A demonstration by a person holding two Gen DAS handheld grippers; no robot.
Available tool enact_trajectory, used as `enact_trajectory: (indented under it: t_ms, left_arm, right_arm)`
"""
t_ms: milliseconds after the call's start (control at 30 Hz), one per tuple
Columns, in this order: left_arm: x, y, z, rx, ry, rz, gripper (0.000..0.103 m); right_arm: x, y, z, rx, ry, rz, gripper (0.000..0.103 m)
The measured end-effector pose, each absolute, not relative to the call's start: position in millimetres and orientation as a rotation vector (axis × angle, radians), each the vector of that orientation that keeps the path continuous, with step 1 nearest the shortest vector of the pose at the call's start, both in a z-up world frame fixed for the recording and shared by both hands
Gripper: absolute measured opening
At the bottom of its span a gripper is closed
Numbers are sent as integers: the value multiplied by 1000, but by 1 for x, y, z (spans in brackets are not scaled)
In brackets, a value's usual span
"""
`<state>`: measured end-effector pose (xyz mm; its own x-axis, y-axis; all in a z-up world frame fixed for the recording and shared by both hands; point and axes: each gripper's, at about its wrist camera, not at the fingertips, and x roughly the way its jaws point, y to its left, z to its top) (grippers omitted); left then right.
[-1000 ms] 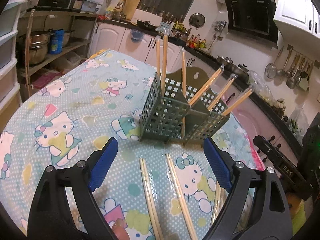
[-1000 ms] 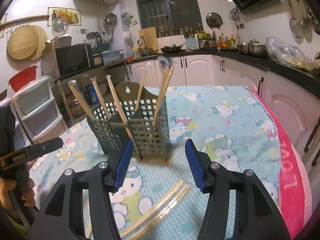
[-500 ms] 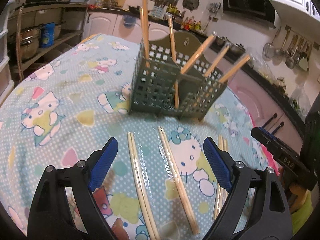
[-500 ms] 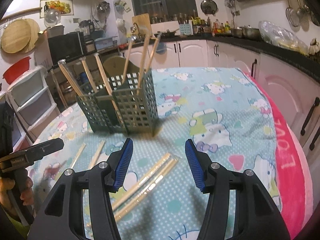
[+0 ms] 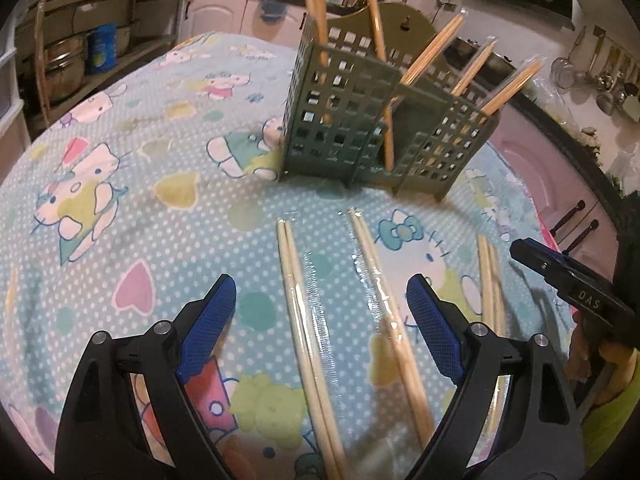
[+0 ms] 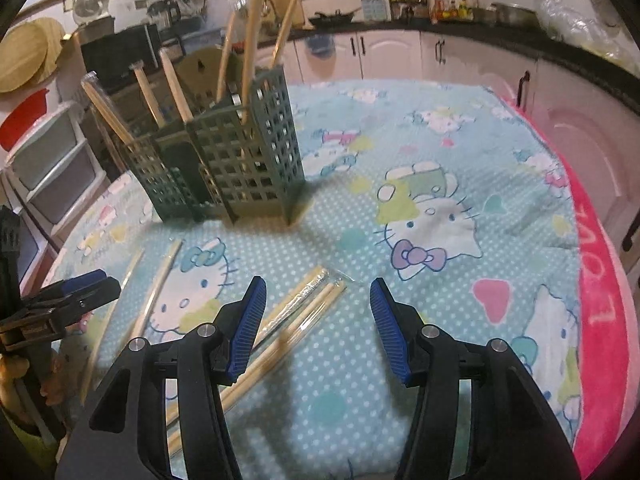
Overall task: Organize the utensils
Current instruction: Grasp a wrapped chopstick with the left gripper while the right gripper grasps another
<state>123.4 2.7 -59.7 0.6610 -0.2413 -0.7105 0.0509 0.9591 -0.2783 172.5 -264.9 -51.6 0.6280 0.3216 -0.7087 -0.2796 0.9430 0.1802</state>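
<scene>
A green lattice utensil holder (image 5: 376,120) stands on the Hello Kitty tablecloth with several wrapped chopstick pairs upright in it; it also shows in the right wrist view (image 6: 236,160). My left gripper (image 5: 320,324) is open and empty, low over two wrapped chopstick pairs (image 5: 304,312) (image 5: 384,304) lying between its fingers. A third pair (image 5: 490,276) lies to the right. My right gripper (image 6: 316,328) is open and empty, with wrapped chopstick pairs (image 6: 296,316) lying by its left finger. The left gripper's tip (image 6: 80,292) shows at the right wrist view's left edge.
The table carries a light blue cloth (image 6: 440,160) with a pink border (image 6: 600,280) at the right. Kitchen cabinets and counters ring the table. Shelves with pots (image 5: 60,64) and plastic drawers (image 6: 52,168) stand to the left.
Both grippers have dropped lower and nearer the tablecloth. The loose chopstick pairs now lie closer between the fingers. Both stay open and empty.
</scene>
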Motion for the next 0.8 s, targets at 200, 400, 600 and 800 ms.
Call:
enact_trajectory:
  t_ms: [200, 400, 600, 800]
  left_arm:
    - [130, 5, -67, -242, 849, -166, 66]
    - [134, 7, -67, -260, 851, -167, 53]
    - [141, 10, -66, -284, 857, -174, 42]
    - [151, 9, -65, -292, 878, -179, 39]
  right_arm:
    - [198, -262, -62, 36, 881, 365, 52]
    - [216, -258, -70, -18, 903, 362, 49]
    - [223, -246, -73, -67, 911, 393, 23]
    - [227, -237, -69, -77, 901, 420, 6]
